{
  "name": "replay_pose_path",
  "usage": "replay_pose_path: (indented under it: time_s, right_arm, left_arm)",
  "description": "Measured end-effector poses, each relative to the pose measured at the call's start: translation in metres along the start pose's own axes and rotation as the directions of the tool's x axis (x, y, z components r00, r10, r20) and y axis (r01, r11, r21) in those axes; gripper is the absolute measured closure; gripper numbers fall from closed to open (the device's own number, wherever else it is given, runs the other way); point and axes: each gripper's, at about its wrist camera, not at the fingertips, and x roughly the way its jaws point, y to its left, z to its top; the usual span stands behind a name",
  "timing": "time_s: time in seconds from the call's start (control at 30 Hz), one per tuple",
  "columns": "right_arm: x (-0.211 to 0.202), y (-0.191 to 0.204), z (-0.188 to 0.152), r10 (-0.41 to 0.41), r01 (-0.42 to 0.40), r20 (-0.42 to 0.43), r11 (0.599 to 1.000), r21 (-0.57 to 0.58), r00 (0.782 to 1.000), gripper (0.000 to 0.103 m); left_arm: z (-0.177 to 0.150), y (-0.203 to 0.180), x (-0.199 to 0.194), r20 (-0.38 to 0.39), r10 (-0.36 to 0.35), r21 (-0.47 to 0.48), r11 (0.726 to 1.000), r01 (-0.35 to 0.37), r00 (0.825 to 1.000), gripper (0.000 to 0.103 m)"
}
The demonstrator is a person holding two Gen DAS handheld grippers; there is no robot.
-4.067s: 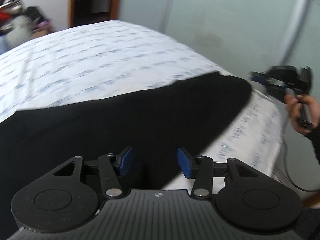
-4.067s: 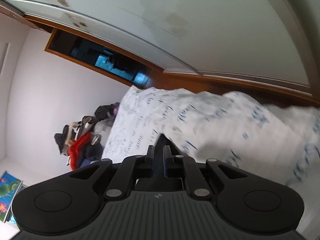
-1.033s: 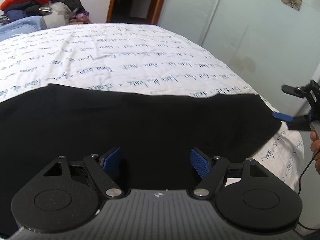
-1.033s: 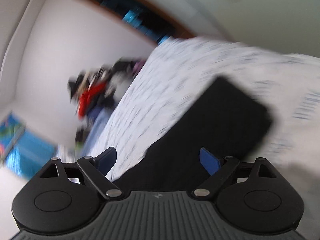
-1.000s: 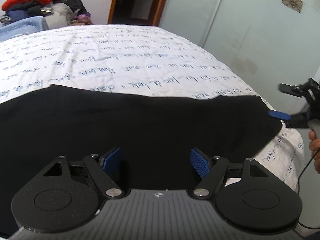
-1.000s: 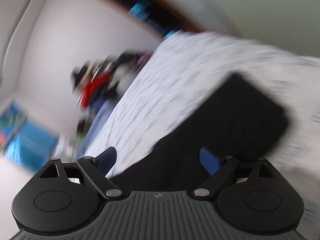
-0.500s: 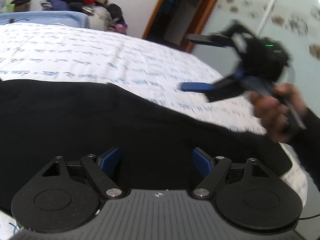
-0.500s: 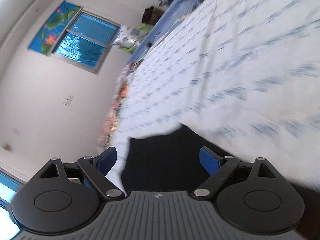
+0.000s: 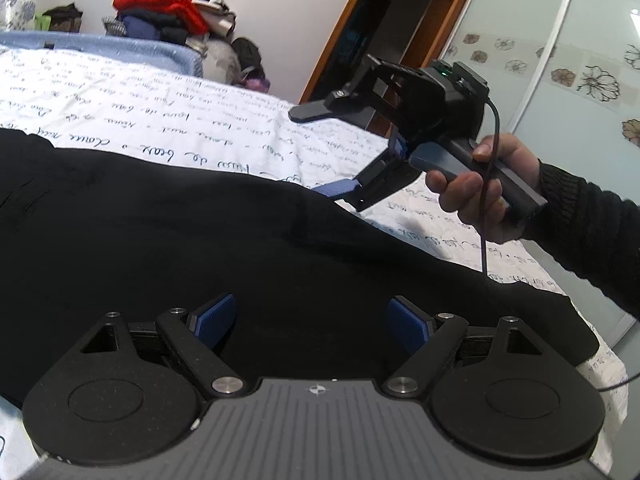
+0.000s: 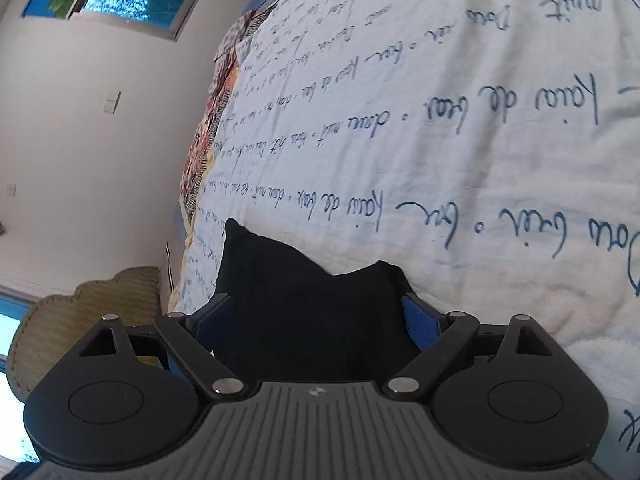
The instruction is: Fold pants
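Left gripper point(image 9: 310, 320): jaws wide, just been opening, empty, above the pants point(image 9: 200, 240). Right gripper point(image 10: 318, 318): jaws wide, empty, over the pants' far edge. Pants: black, flat on the bed point(image 10: 480, 160).

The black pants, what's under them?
The pants lie spread on a white bedsheet with blue handwriting, which shows all around them. Whatever lies directly beneath the dark cloth is covered and can't be seen.

Black pants point(image 9: 200, 240) cut off at left edge; person's sleeve point(image 9: 592, 232) cut at right.
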Motion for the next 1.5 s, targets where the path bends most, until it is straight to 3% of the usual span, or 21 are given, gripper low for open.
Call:
replay_pose_path:
  time_s: [0.13,0.33,0.4,0.43,0.47,0.6,0.63,0.7,0.73,0.77,0.83,0.87,0.97,1.1,1.13,1.2,1.23,1.3,1.37,1.43,1.5]
  right_arm:
    - [0.005,0.008,0.010,0.044,-0.044,-0.015,0.999,-0.006,0.999,0.012]
    - [0.034,-0.019,0.021,0.043,-0.042,-0.013,0.995,0.085,0.999,0.012]
    - [0.028,-0.015,0.021,0.022,-0.023,0.020,0.999,0.043,1.000,0.024]
    - [0.026,-0.013,0.021,-0.001,0.000,0.021,1.000,0.029,1.000,0.039]
    - [0.025,-0.014,0.021,-0.004,0.003,0.025,0.999,0.035,1.000,0.043]
    - [0.008,-0.029,0.022,0.155,-0.166,0.087,0.975,0.149,0.984,0.042]
    - [0.004,-0.031,0.023,0.152,-0.165,0.099,0.975,0.146,0.983,0.042]
    - [0.007,-0.039,0.024,0.015,-0.026,0.087,0.991,0.133,0.996,0.044]
    - [0.007,-0.048,0.022,-0.004,-0.011,0.097,0.987,0.159,0.995,0.056]
    - [0.002,-0.055,0.021,0.017,-0.040,0.117,0.980,0.194,0.993,0.057]
    - [-0.018,-0.051,0.018,0.006,-0.045,0.191,0.979,0.201,0.982,0.053]
    - [-0.031,-0.047,0.016,-0.007,-0.038,0.229,0.980,0.195,0.974,0.043]
    - [-0.061,-0.030,-0.001,-0.020,-0.040,0.359,0.986,0.160,0.933,0.036]
    - [-0.035,-0.014,-0.019,0.148,-0.211,0.324,0.963,0.169,0.934,0.016]
    - [-0.020,-0.013,-0.023,0.144,-0.209,0.313,0.961,0.183,0.939,0.016]
    - [0.008,-0.024,-0.029,0.059,-0.133,0.296,0.963,0.235,0.953,0.016]
    - [0.018,-0.033,-0.033,0.028,-0.107,0.322,0.967,0.232,0.946,0.030]
    - [0.015,-0.041,-0.043,0.012,-0.088,0.392,0.981,0.176,0.920,0.046]
    - [0.011,-0.057,-0.049,0.020,-0.110,0.413,0.974,0.197,0.911,0.073]
    - [0.002,-0.070,-0.055,0.043,-0.160,0.437,0.959,0.234,0.898,0.078]
    - [-0.015,-0.062,-0.065,-0.013,-0.129,0.452,0.951,0.281,0.892,0.074]
  left_arm:
    - [0.000,0.002,0.006,-0.006,-0.011,-0.003,1.000,0.011,1.000,0.010]
    - [0.000,-0.003,0.011,-0.020,-0.010,0.016,1.000,0.010,1.000,0.005]
    - [0.000,-0.002,0.011,-0.018,-0.011,0.008,1.000,0.011,1.000,0.005]
    - [-0.001,-0.001,0.011,-0.017,-0.011,0.002,1.000,0.011,1.000,0.005]
    - [-0.001,0.000,0.010,-0.016,-0.013,-0.003,1.000,0.013,1.000,0.005]
    - [-0.001,0.000,0.012,-0.016,-0.010,-0.003,1.000,0.010,1.000,0.003]
    - [-0.001,-0.001,0.012,-0.015,-0.006,-0.002,1.000,0.006,1.000,0.003]
    - [-0.001,-0.001,0.012,-0.018,0.000,-0.002,1.000,0.000,1.000,0.003]
    - [0.001,-0.001,0.011,-0.020,0.006,-0.003,1.000,-0.006,1.000,0.003]
    - [0.004,0.000,0.009,-0.025,0.017,-0.009,1.000,-0.017,1.000,0.003]
    - [0.015,0.005,0.004,-0.038,0.045,-0.046,0.998,-0.047,0.998,0.003]
    - [0.022,0.008,0.000,-0.037,0.063,-0.065,0.996,-0.065,0.997,0.003]
    - [0.049,0.024,-0.006,-0.012,0.089,-0.094,0.992,-0.089,0.996,0.003]
    - [0.089,0.052,0.014,-0.015,0.124,-0.067,0.990,-0.125,0.992,0.001]
    - [0.097,0.066,0.027,-0.043,0.134,-0.077,0.987,-0.137,0.990,0.001]
    - [0.104,0.090,0.055,-0.156,0.249,-0.104,0.958,-0.266,0.956,0.005]
    - [0.102,0.101,0.066,-0.189,0.259,-0.087,0.956,-0.279,0.947,0.005]
    - [0.096,0.108,0.069,-0.147,0.238,-0.035,0.969,-0.246,0.960,0.000]
    - [0.093,0.102,0.071,-0.156,0.255,0.030,0.967,-0.254,0.954,0.001]
    - [0.088,0.097,0.073,-0.134,0.275,0.067,0.961,-0.268,0.952,0.001]
    - [0.088,0.094,0.071,-0.128,0.286,0.073,0.958,-0.278,0.950,0.001]
